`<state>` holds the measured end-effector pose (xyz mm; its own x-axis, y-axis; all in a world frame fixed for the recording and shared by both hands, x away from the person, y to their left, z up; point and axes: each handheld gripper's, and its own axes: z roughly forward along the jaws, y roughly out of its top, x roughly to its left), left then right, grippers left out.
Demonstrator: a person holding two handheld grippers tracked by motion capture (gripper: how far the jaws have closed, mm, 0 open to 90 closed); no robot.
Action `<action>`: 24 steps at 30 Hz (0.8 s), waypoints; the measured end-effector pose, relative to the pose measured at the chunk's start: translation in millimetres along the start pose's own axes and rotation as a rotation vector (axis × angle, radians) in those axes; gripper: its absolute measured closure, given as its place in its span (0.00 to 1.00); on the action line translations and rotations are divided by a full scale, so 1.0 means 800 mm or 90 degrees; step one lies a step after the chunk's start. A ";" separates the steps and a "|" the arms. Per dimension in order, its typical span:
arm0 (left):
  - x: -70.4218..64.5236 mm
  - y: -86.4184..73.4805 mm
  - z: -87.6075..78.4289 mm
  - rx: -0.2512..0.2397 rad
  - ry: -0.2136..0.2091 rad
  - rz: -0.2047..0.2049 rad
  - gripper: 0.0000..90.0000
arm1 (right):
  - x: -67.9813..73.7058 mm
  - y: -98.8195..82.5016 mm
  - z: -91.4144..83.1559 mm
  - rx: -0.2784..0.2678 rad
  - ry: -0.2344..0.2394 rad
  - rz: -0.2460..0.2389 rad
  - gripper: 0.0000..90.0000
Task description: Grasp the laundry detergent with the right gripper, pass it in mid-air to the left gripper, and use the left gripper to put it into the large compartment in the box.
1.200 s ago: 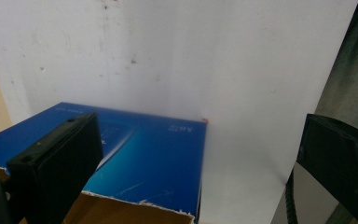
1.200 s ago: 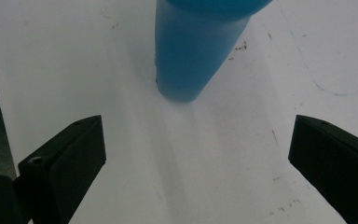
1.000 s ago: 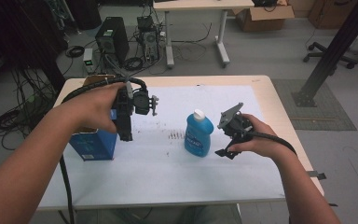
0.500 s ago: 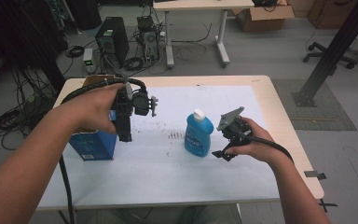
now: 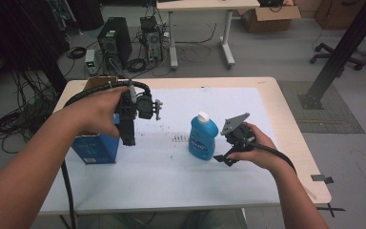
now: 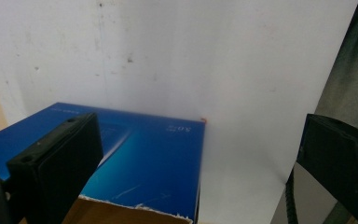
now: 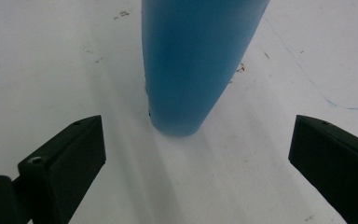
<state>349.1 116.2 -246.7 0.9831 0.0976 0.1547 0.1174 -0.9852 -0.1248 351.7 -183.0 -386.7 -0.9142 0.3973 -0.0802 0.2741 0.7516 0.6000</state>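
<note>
Over the past second the right gripper has crept in toward the blue bottle from its side, while the left gripper has stayed poised above the blue box. That small advance puts the bottle squarely ahead of the right jaws: in the right gripper view the blue bottle stands upright on the white table cover, centred between the two black jaws but a little beyond their tips, not yet between them. Those jaws are spread wide and hold nothing, and the gap looks broader than the bottle's base, so by my judgement a straight push forward would bring the body between them before closing. The left jaws are also spread apart and empty; in the left gripper view the blue box lies under and ahead of the left-hand jaw, its torn cardboard rim near the bottom edge, and the other jaw hangs over bare cover past the box's corner. Open cover lies on both flanks of the bottle and beyond it, so nothing crowds the approach. The box is well apart from the bottle, on its far side from the right gripper. Tipping the tall bottle by touching it with one jaw first seems the main risk.
</note>
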 end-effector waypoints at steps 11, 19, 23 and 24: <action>0.001 0.001 0.001 0.004 -0.001 0.000 0.00 | 0.001 0.000 0.006 -0.032 -0.002 0.010 0.04; 0.001 0.002 0.002 0.004 0.000 0.001 0.00 | 0.003 -0.002 0.012 -0.064 0.000 0.029 0.04; 0.002 0.002 0.002 0.004 -0.001 0.000 0.00 | 0.004 -0.003 0.017 -0.080 0.000 0.035 0.04; 0.002 0.002 0.002 0.004 0.000 0.000 0.00 | 0.003 -0.004 0.018 -0.085 -0.001 0.036 0.04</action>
<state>350.8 115.1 -248.3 0.9833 0.0971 0.1540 0.1177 -0.9843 -0.1312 352.6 -176.9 -400.0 -0.8979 0.4379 -0.0447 0.2828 0.6518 0.7037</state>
